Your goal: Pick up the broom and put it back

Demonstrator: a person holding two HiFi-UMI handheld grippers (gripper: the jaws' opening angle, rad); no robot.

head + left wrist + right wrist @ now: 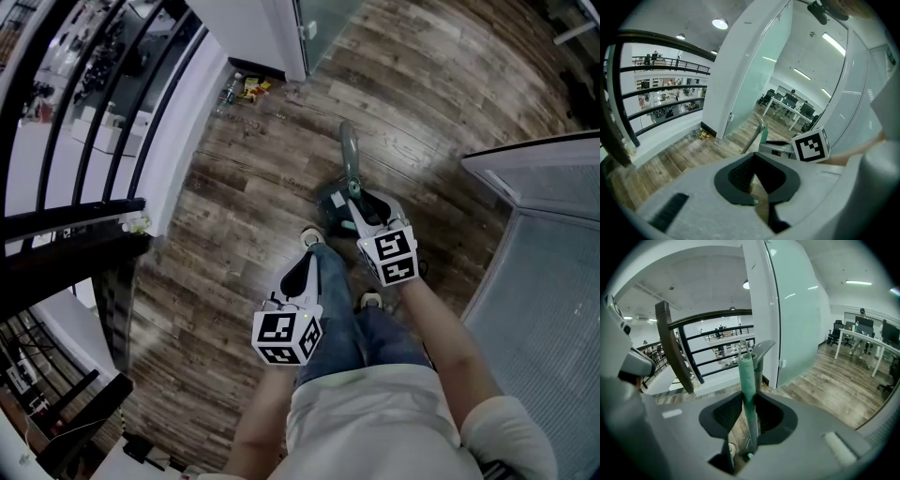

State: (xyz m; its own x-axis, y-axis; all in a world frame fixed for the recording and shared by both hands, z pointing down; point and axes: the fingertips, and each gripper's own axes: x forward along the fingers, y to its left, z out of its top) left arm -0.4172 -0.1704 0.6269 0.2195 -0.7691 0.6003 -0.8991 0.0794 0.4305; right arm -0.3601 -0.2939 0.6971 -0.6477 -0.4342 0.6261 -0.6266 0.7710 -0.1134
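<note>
A broom stands upright on the wood floor in front of my feet, its teal handle (351, 161) rising from a dark head (332, 208). My right gripper (364, 210) is shut on that handle. In the right gripper view the teal handle (747, 376) runs up between the pads of the right gripper (749, 398), with a second grey handle (759, 353) just behind it. My left gripper (302, 274) hangs lower left of the broom over my leg, jaws together, holding nothing. From the left gripper (754, 161) view, the broom handle (762, 130) and the right gripper's marker cube (812, 145) show ahead.
A black railing (89, 112) borders the floor on the left. A white pillar with a glass door (281, 37) stands ahead, with small litter (247, 89) at its foot. A glass partition (548, 197) lies to the right. My shoes (311, 236) are beside the broom head.
</note>
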